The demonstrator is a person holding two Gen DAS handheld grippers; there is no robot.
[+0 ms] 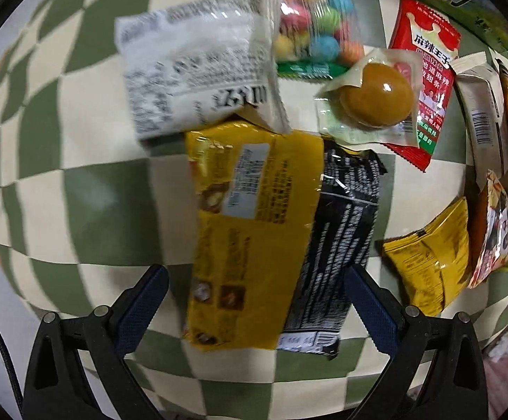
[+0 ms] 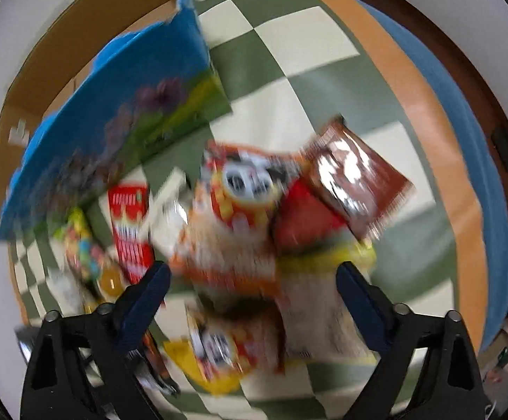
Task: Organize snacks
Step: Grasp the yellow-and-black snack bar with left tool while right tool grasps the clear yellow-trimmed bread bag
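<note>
Left gripper spread wide and holding nothing, poised over a yellow packet lying across a black packet on the checkered cloth, with a white packet, a bag of coloured candy balls and a red packet beyond. Right gripper likewise wide apart and unloaded, above a blurred orange packet and a brown packet, near a blue box.

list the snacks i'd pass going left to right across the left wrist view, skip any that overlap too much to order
white printed packet → large yellow bag → black wrapper → clear pouch with the brown ball → small yellow packet
</note>
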